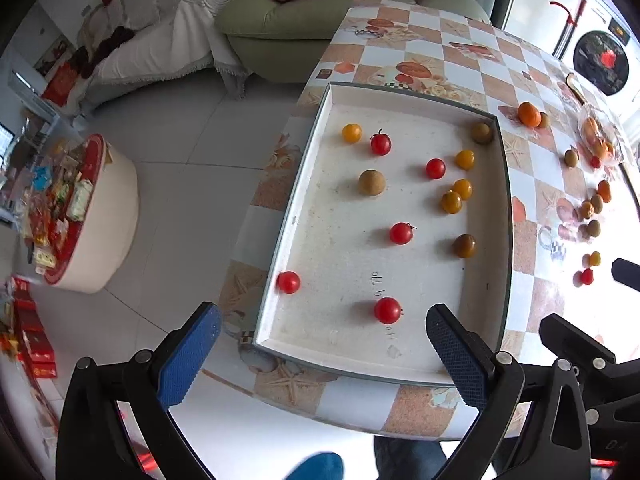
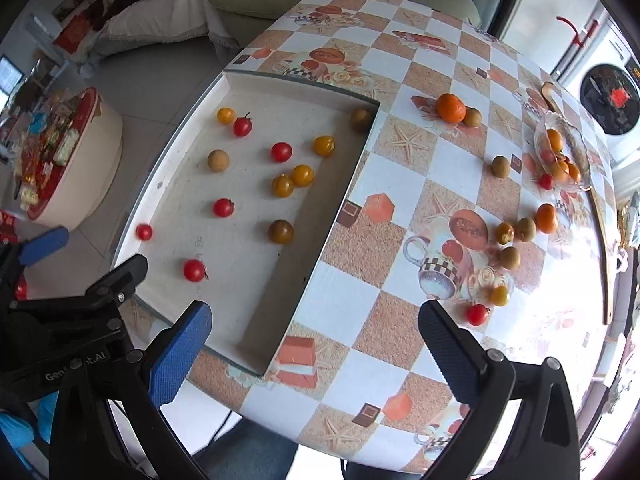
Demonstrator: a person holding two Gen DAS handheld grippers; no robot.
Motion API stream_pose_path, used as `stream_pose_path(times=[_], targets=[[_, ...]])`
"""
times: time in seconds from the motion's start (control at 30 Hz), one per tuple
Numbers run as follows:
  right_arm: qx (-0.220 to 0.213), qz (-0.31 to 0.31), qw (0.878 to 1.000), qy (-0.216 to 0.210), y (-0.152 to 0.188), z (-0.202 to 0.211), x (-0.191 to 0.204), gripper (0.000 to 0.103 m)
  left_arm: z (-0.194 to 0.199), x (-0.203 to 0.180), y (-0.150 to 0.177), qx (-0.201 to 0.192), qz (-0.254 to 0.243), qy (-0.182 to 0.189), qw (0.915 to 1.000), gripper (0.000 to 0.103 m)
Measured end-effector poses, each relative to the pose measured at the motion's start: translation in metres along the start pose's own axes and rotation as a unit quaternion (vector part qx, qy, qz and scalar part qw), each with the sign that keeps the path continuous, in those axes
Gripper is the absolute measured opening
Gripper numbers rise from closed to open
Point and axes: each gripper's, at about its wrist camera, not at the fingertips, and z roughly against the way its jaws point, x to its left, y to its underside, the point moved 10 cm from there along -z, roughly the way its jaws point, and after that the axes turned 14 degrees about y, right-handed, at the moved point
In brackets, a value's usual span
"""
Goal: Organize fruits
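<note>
A white shallow tray [image 1: 316,128] [image 2: 344,184] lies on the checkered table and holds several red and yellow cherry tomatoes and brown round fruits. My left gripper [image 1: 324,344] is open and empty above the tray's near edge, close to a red tomato [image 1: 387,310]. My right gripper [image 2: 316,344] is open and empty over the table right of the tray. A red tomato [image 2: 477,314] and a yellow one [image 2: 499,295] lie just beyond its right finger. More loose fruit lies further right, including an orange [image 2: 451,107].
A glass bowl [image 2: 576,136] with oranges stands at the table's far right. A green sofa [image 1: 280,32] is behind the table. A round stool with snacks [image 1: 80,216] stands on the floor to the left. The table's near edge is right below both grippers.
</note>
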Motion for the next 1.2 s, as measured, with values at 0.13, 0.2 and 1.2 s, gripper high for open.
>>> stream_pose_path(times=[0.13,0.2,1.2], targets=[[-0.005,0.011,1.000,0.002,0.001,0.005,-0.001,0.103,0.005,-0.002,-0.002,0.000,-0.004,0.001,1.0000,0.103],[-0.008,0.012,1.000,0.004,0.000,0.007,-0.002,0.103,0.006,-0.004,-0.003,-0.001,-0.008,0.002,1.0000,0.103],[-0.038,0.008,0.999,0.009,-0.011,0.027,-0.008,0.103,0.017,-0.014,-0.001,-0.007,-0.033,0.001,0.9994,0.103]])
